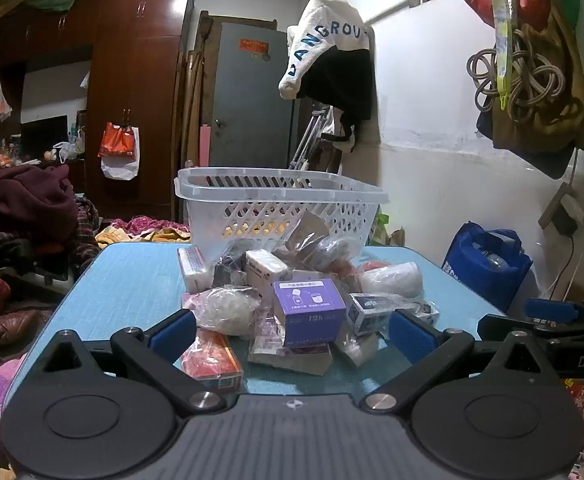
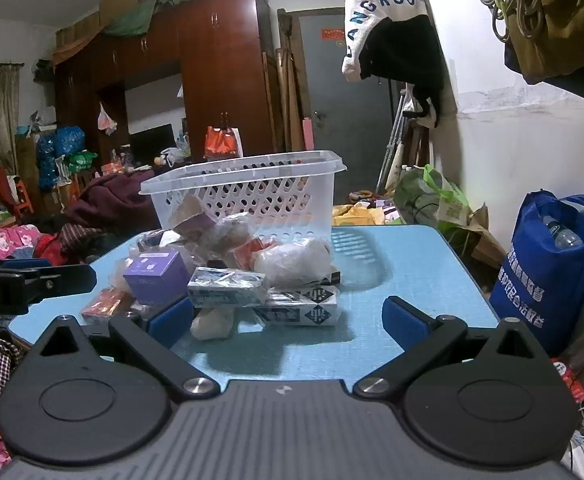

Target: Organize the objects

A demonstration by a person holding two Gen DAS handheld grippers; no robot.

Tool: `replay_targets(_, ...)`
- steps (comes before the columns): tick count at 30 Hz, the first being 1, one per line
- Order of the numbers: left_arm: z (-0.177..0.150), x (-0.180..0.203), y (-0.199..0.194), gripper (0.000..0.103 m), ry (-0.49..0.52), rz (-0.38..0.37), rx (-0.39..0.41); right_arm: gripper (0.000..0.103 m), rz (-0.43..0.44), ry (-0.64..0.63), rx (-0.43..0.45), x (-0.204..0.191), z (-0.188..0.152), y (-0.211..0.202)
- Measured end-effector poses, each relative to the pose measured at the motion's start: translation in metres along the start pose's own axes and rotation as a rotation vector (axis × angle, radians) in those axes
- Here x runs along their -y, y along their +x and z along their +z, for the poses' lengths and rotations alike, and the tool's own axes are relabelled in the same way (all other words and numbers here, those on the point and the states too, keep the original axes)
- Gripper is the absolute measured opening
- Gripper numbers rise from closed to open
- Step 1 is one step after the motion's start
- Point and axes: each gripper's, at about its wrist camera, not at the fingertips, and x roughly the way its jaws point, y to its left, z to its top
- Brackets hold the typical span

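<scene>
We have two grippers, and both are wide open with nothing in them. Our left gripper (image 1: 292, 330) points at the near side of a pile of small things on the blue table (image 1: 131, 276). Our right gripper (image 2: 287, 320) sits more to the right, over bare table, with the pile just by its left finger.

The pile lies in the middle of the table. Behind it, on the far side, stands one white basket (image 1: 275, 196) with holes in its walls. The far things in the pile lean on it. We think the things should go into it.

The purple box (image 1: 310, 306) sits on top at the near side. It looks light and stiff, so we could pinch it by its two flat sides. The orange box (image 1: 211, 360) lies flat by our left finger. A black and white box (image 2: 300, 312) lies flat on the right of the pile, and a wrapped box (image 2: 227, 286) sits on top of it. The boxes should be easy to hold.

The clear bags (image 1: 223, 310) look soft and slippery. They may squash or slide, so we should grab the fat middle.

We count one basket and one purple box. There are at least five other boxes and about four bags, but they cover each other, so we cannot count them all.
</scene>
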Motion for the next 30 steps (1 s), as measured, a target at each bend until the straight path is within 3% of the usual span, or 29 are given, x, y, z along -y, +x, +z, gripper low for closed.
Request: replay_targets(30, -0.0052, -0.0055, -0.0022, 0.103, 0.011, -0.051, 0.035, 0.103, -0.007, -0.015, 0.001, 0.0006, -0.0002, 0.0003)
